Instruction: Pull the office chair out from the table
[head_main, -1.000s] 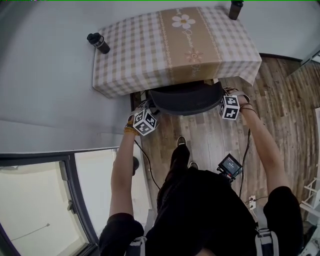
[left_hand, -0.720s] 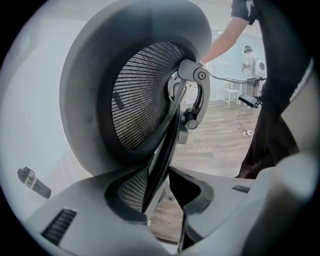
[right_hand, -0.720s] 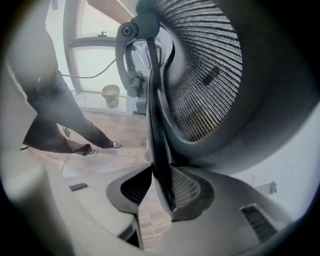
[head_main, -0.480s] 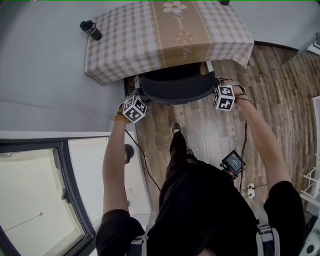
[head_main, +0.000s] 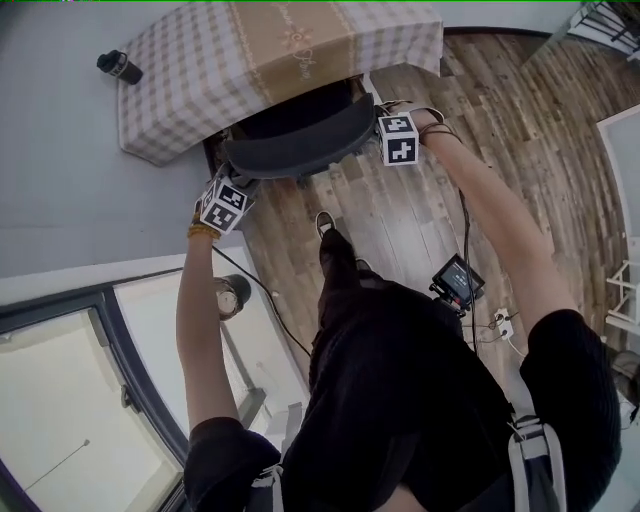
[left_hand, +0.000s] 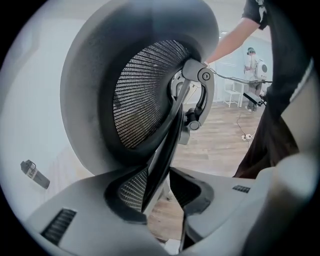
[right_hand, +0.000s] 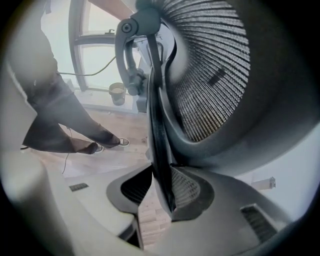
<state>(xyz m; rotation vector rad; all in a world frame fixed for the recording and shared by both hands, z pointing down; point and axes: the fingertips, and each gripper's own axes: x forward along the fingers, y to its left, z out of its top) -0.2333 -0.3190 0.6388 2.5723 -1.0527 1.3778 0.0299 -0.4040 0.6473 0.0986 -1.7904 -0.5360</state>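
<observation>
The left gripper is clenched on one thin side edge of the black mesh-backed office chair; the right gripper pinches the opposite edge. Holding both sides likely keeps the chair from swivelling as it rolls out. Its seat lies partly under the near edge of the table draped in beige checked cloth, backrest toward the person. The cloth's brown band carries a flower and script, too small to read; no brand shows on the chair
</observation>
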